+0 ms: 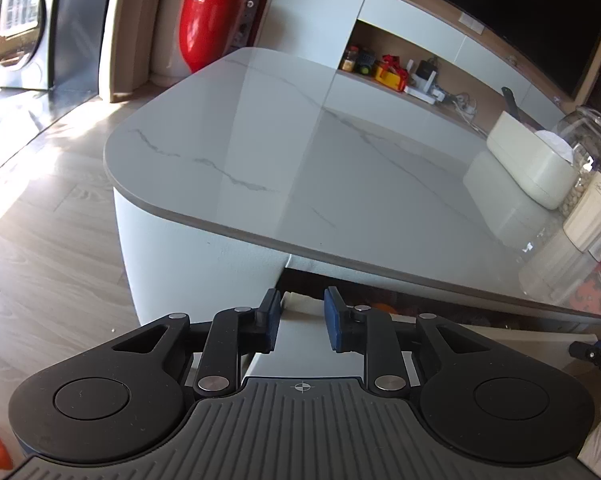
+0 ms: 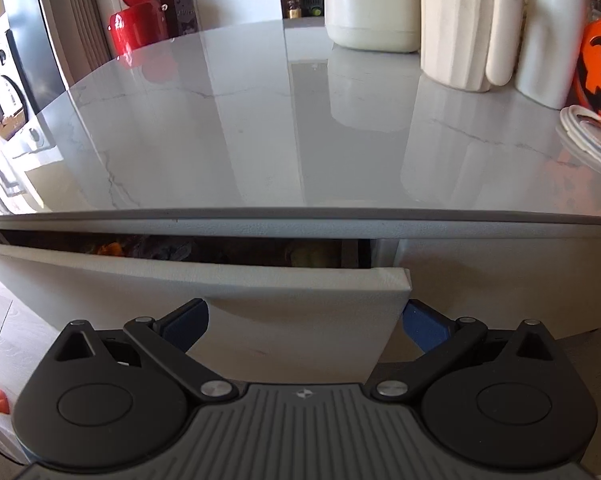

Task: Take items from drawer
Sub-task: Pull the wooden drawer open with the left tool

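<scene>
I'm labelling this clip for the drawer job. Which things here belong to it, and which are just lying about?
Belong to the job:
- drawer, partly open
- dim items inside it, too dark to identify
- right gripper, open, straddling the drawer front
- left gripper, open

Lying about:
- cream jug
- tissue box
- pumpkin bucket
- white coiled cable
- glass jar
- red bin

Ahead of your right jaws, the drawer (image 2: 204, 280) gap shows only dark, shadowed shapes you cannot identify; the counter (image 2: 300, 120) overhang hides the rest. The pumpkin bucket (image 2: 598, 76) is cut off at far right.
</scene>
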